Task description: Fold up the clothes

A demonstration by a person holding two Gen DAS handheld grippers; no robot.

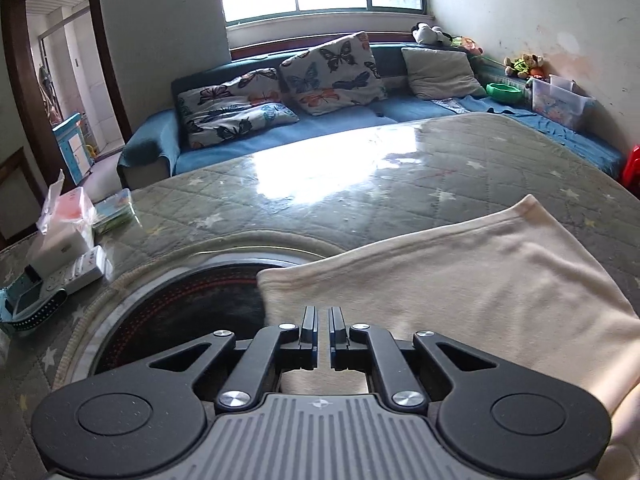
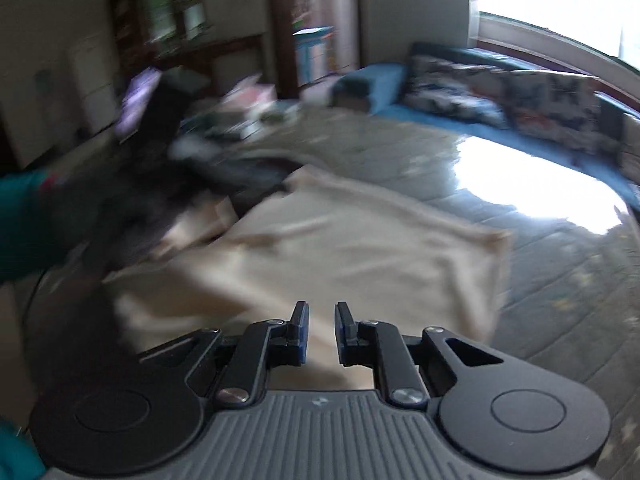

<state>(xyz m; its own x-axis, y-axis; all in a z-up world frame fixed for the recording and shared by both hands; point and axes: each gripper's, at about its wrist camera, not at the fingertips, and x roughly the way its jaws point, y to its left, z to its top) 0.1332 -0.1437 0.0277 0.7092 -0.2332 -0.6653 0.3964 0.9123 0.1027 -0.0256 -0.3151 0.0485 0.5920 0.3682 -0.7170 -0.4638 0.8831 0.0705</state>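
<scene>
A cream garment (image 1: 460, 280) lies folded flat on the table (image 1: 320, 200), which has a quilted cover with stars. My left gripper (image 1: 323, 312) hovers over the garment's near left corner. Its jaws are shut to a thin slit with no cloth showing between them. The right wrist view is blurred by motion. There the same cream garment (image 2: 340, 248) spreads ahead, and my right gripper (image 2: 322, 308) stands over its near edge. Its jaws are a little apart and hold nothing. A dark blurred shape (image 2: 160, 184) and a teal sleeve (image 2: 20, 220) sit at the garment's far left.
A round dark glass plate (image 1: 180, 312) is set into the table beside the garment's left edge. A tissue box (image 1: 64, 236), a power strip (image 1: 80, 272) and a small packet (image 1: 114, 210) crowd the left end. A blue sofa (image 1: 340, 120) with butterfly pillows runs behind the table.
</scene>
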